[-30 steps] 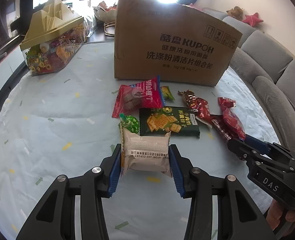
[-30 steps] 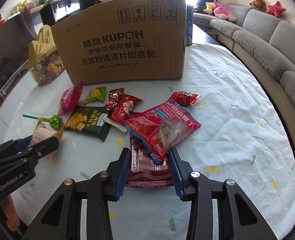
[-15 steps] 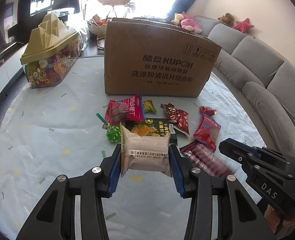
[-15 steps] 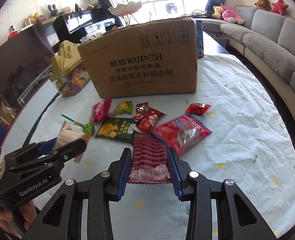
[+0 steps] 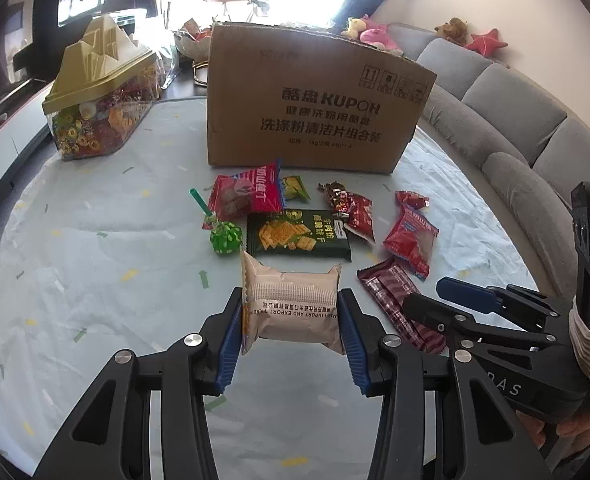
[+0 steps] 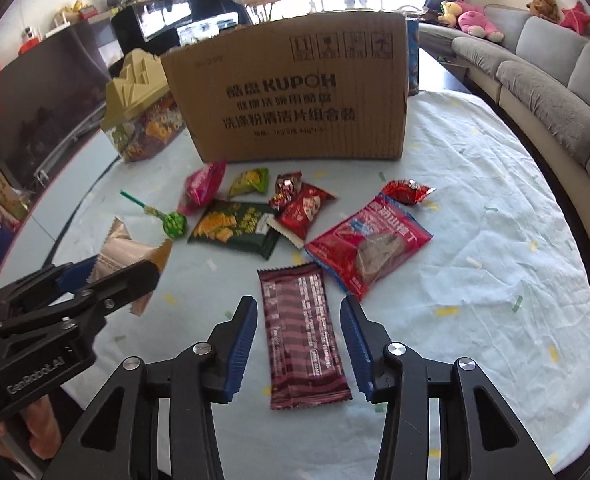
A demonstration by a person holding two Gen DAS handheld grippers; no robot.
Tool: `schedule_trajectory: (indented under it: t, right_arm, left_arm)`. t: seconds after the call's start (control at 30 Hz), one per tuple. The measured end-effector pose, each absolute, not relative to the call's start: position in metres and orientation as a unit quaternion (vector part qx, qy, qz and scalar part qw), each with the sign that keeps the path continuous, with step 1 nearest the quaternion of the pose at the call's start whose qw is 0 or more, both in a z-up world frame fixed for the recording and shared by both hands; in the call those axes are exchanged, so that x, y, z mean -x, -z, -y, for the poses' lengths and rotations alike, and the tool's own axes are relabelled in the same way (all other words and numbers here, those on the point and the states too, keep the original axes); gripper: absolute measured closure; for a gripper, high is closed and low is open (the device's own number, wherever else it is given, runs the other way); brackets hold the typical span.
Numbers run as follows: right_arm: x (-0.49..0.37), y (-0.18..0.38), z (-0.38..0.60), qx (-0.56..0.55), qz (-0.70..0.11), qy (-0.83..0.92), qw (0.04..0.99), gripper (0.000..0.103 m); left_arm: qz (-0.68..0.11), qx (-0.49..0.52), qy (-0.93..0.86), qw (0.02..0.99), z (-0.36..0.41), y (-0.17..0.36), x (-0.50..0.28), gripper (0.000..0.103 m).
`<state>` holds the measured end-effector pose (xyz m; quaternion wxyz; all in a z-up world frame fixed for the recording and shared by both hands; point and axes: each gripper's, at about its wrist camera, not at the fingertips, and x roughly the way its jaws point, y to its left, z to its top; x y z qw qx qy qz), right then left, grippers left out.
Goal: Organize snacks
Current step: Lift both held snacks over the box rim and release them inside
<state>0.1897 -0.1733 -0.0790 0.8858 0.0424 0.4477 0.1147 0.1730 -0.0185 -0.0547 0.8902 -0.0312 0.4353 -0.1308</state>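
Beige snack pack [image 5: 293, 306] is clamped between the blue pads of the left gripper [image 5: 291, 330], jaws closed on its two ends, held off the table [image 6: 495, 208]. Right gripper [image 6: 300, 344] has jaws spread wide, pads clear of both edges of the maroon wafer bar [image 6: 301, 332] lying flat on the cloth between them. Other snacks sit at 12 o'clock from that bar: big red pack [image 6: 369, 242] at 1, dark green cracker pack [image 6: 235, 228] at 11, green lollipop [image 6: 173, 224] at 10, cardboard box [image 6: 295, 92] behind them all
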Motion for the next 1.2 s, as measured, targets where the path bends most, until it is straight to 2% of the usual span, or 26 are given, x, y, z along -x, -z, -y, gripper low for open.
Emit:
schedule_trajectory:
  t: [0.23, 0.37, 0.5, 0.63, 1.2]
  right_arm:
    - [-0.196, 0.101, 0.164, -0.020, -0.478, -0.117, 0.870, 0.058]
    - [-0.198, 0.102, 0.156, 0.008, -0.468, -0.113, 0.876, 0.058]
    - [-0.196, 0.101, 0.153, 0.019, -0.463, -0.110, 0.879, 0.066]
    - [-0.195, 0.098, 0.155, 0.012, -0.460, -0.113, 0.881, 0.067]
    - [-0.190, 0.021, 0.168, -0.024, -0.356, -0.117, 0.927, 0.067]
  left_arm:
    - [-0.443, 0.032, 0.130, 0.887, 0.017, 0.061, -0.168, 0.058]
    - [-0.443, 0.033, 0.126, 0.887, 0.016, 0.061, -0.168, 0.058]
    - [-0.440, 0.033, 0.124, 0.889, 0.015, 0.059, -0.168, 0.058]
    - [-0.432, 0.030, 0.125, 0.893, 0.015, 0.053, -0.166, 0.058]
    - [-0.358, 0.020, 0.131, 0.924, 0.018, -0.006, -0.180, 0.058]
